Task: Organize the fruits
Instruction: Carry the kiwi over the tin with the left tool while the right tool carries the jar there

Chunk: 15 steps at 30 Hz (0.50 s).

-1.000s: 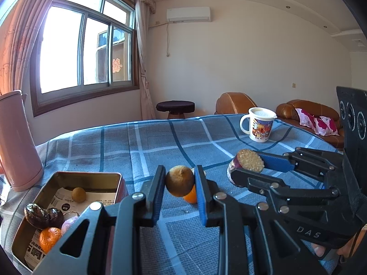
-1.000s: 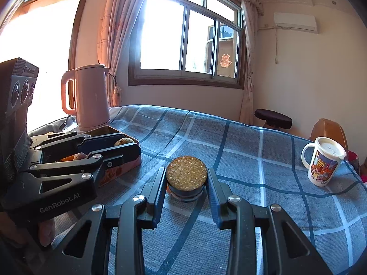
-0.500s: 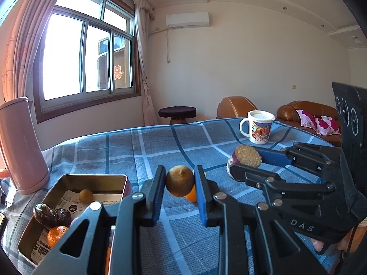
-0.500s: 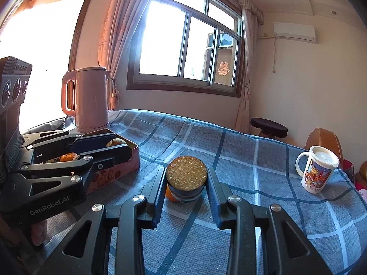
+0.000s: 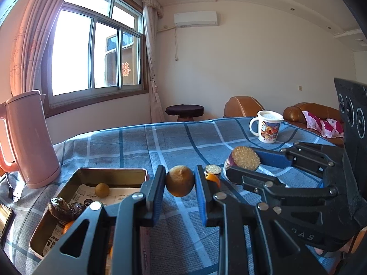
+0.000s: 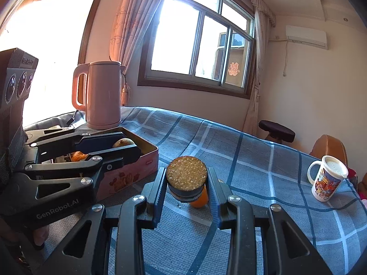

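My left gripper (image 5: 180, 181) is shut on a brownish round fruit (image 5: 180, 180), held above the blue checked cloth just right of the open metal tin (image 5: 91, 174). The tin holds a small yellow fruit (image 5: 102, 190), a dark wrinkled fruit (image 5: 64, 208) and an orange one (image 5: 68, 225). My right gripper (image 6: 186, 183) is shut on a cut purple piece with a grainy orange-yellow face (image 6: 186, 176), also seen in the left wrist view (image 5: 245, 158). An orange fruit (image 6: 199, 199) and a small cut piece (image 5: 212, 169) lie on the cloth behind it.
A pink kettle (image 6: 98, 95) stands behind the tin (image 6: 128, 171). A printed mug (image 6: 326, 178) stands at the far right of the table. A phone (image 5: 4, 215) lies at the left edge. A stool and brown sofas stand beyond the table.
Both grippers have risen and drawn back a little with their loads still held. The left one has shifted right of the tin; the orange fruit on the cloth shows below the right gripper's piece.
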### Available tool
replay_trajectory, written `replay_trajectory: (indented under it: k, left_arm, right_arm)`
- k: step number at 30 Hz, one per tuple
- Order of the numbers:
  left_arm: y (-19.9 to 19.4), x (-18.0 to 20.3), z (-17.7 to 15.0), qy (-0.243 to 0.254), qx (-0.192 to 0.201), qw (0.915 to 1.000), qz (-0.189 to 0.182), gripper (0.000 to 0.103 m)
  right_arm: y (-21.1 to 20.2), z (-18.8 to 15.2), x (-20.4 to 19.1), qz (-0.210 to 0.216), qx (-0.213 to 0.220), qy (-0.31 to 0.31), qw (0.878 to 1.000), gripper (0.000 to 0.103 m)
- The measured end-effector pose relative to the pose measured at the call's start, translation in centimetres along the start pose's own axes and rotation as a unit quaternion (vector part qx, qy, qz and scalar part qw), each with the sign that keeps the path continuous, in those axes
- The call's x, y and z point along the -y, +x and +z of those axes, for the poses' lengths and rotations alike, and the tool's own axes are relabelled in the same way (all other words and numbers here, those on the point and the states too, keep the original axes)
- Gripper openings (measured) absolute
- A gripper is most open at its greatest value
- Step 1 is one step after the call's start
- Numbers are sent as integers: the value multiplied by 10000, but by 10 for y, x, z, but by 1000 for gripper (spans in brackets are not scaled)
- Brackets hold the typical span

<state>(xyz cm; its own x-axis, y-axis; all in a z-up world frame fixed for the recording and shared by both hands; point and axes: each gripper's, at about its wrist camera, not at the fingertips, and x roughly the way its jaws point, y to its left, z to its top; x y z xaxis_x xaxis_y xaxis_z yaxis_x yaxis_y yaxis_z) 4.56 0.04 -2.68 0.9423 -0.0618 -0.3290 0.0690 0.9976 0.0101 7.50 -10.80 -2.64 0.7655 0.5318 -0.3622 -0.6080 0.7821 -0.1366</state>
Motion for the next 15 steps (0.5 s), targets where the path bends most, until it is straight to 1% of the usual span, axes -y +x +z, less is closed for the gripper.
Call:
replay_trajectory:
  k: [15]
  left_arm:
    - [-9,-24,1,-145,24,9997,193,27]
  right_arm:
    - [9,11,-27,252,-3,-178,9995,36]
